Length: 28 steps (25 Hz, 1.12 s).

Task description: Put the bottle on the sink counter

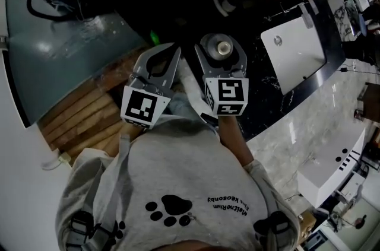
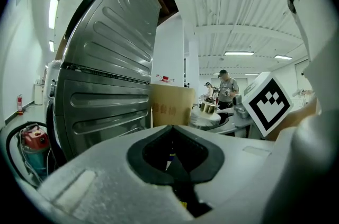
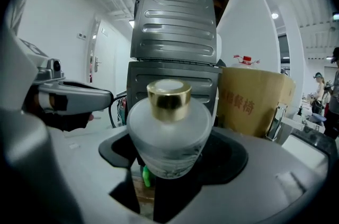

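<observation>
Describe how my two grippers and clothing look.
The left gripper and right gripper have pale grey jaws with dark inner lining; each carries a white cube with black square markers. The person wears a light grey sweatshirt with a black paw print.

Both tools are held out in front of the chest, side by side and close, marker cubes toward the body and jaws pointing away — L tool (image 1: pixel 160 61) on the left, R tool (image 1: pixel 222 53) just beside it. L tool's jaws are together w/ nothing btwn them; R tool's jaws stand wide, clamped on the round body of a frosted bottle (image 1: pixel 222 48), cap up. R forearm (image 1: pixel 233 140) runs back from its cube to the shoulder — bare below the sleeve.
</observation>
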Tool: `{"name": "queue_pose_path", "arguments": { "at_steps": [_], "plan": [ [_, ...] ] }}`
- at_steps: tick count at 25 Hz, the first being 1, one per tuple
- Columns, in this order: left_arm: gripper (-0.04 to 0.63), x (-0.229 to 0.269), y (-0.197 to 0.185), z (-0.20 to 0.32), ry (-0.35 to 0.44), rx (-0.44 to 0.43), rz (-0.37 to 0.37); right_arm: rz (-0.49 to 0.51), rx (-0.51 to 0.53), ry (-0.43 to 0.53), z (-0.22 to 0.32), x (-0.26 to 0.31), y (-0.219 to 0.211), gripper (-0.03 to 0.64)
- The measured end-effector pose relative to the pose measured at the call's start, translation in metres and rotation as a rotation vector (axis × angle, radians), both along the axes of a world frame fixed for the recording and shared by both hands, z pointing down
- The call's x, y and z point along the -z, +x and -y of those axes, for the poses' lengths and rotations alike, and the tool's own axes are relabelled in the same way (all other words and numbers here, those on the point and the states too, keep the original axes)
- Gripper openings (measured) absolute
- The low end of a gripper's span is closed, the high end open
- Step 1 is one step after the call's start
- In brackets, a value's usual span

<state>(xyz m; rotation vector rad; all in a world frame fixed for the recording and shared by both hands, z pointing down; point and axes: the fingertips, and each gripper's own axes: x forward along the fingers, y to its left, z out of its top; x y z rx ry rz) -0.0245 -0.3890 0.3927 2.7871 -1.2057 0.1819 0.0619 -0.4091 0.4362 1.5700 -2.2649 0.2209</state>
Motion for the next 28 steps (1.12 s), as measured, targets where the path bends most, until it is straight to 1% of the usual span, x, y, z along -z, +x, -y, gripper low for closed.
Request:
{"name": "queue_pose_path", "arguments": {
  "at_steps": [7, 10, 15, 21, 28],
  "plan": [
    [0.003, -0.018, 0.011, 0.019, -0.009, -0.002, 0.031, -0.019, 0.015, -0.055, 0.025, -0.034, 0.008, 0.333],
    [0.003, -0.019, 0.015, 0.025, -0.026, 0.002, 0.025, -0.019, 0.025, -0.096, 0.032, -0.052, 0.01, 0.333],
    [0.003, -0.026, 0.019, 0.029, -0.044, 0.003, 0.034, -0.018, 0.035, -0.158, 0.037, -0.077, 0.011, 0.333],
    [0.003, -0.032, 0.02, 0.031, -0.054, 0.008, 0.047, -0.016, 0.057, -0.202, 0.041, -0.094, 0.004, 0.333],
    [0.003, -0.043, 0.018, 0.029, -0.079, 0.01, 0.057, -0.044, 0.056, -0.247, 0.043, -0.115, 0.005, 0.333]
  ]
}}
